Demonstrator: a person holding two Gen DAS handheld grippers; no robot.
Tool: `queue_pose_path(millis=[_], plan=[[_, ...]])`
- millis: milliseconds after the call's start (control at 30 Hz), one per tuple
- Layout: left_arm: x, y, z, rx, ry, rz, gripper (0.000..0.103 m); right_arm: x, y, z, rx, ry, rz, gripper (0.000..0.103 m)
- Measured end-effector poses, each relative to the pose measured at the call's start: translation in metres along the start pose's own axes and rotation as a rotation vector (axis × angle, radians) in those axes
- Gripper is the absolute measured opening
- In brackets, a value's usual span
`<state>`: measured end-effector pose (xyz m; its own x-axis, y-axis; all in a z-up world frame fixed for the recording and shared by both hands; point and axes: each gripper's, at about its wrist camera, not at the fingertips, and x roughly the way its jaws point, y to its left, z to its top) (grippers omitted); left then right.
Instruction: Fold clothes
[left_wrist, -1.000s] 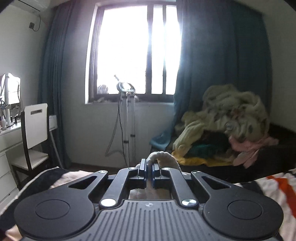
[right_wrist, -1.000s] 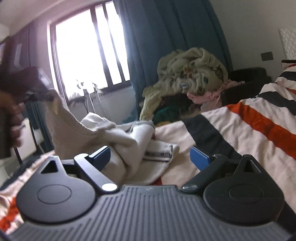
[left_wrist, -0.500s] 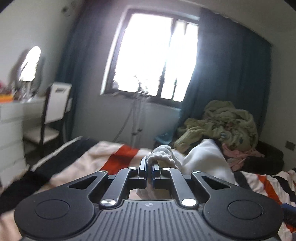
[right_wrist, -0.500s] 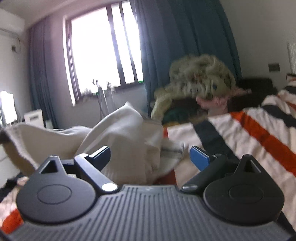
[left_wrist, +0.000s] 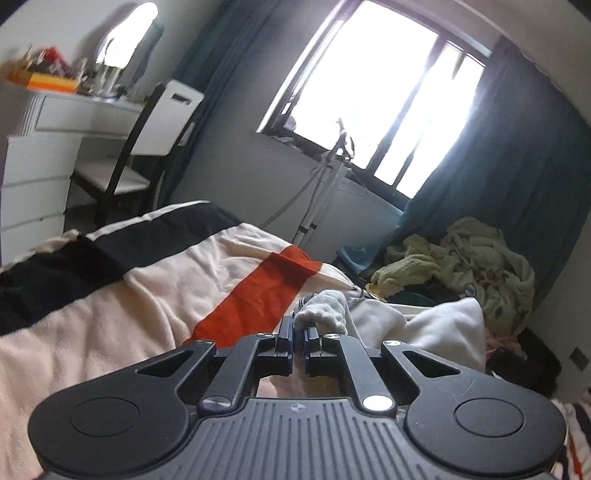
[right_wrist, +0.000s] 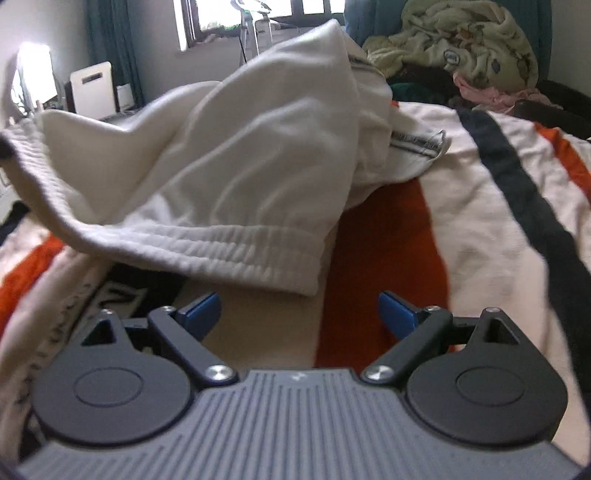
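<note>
My left gripper (left_wrist: 298, 345), low centre of its frame, is clenched on the ribbed edge of the white garment (right_wrist: 229, 147) to hold it off the striped blanket (right_wrist: 480, 206). My right gripper (right_wrist: 299, 308), jaws closing with nothing between them, aims at the hem (right_wrist: 236, 251) hanging mid-frame, likely for a second grip.

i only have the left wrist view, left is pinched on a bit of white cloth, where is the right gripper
Observer: The right gripper sits just short of the white garment's ribbed hem, jaws closing, nothing between them.
Operator: is the hem flat on the bed
Observer: No, it hangs above the striped blanket, lifted toward the left of the right wrist view.
Operator: anything under it
Observer: A black patch with pale markings shows below the hem.
</note>
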<state>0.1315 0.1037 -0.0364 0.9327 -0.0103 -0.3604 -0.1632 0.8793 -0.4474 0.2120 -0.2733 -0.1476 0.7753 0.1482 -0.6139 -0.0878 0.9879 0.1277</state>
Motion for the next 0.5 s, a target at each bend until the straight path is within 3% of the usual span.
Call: queue_pose_path(millis=[67, 133, 233, 333, 400, 500], plan=[[0.006, 0.003, 0.002, -0.022, 0.005, 0.015, 0.005, 0.009, -0.005, 0.003, 0.044, -0.020, -0.008, 0.081], [0.010, 0.007, 0.004, -0.048, 0.009, 0.014, 0.005, 0.005, -0.010, 0.007, 0.088, -0.096, -0.012, 0.074], [0.013, 0.011, 0.004, -0.073, 0.014, 0.008, 0.005, -0.023, -0.019, 0.015, 0.176, -0.293, 0.021, 0.068], [0.013, 0.012, 0.004, -0.086, 0.017, -0.007, 0.005, -0.045, -0.013, 0.020, 0.128, -0.432, 0.024, 0.068], [0.012, 0.011, 0.003, -0.085, 0.016, -0.011, 0.005, -0.037, -0.005, 0.021, 0.065, -0.406, -0.008, 0.068], [0.011, 0.009, 0.001, -0.083, 0.024, -0.016, 0.005, -0.012, -0.008, 0.016, 0.079, -0.240, -0.028, 0.059]])
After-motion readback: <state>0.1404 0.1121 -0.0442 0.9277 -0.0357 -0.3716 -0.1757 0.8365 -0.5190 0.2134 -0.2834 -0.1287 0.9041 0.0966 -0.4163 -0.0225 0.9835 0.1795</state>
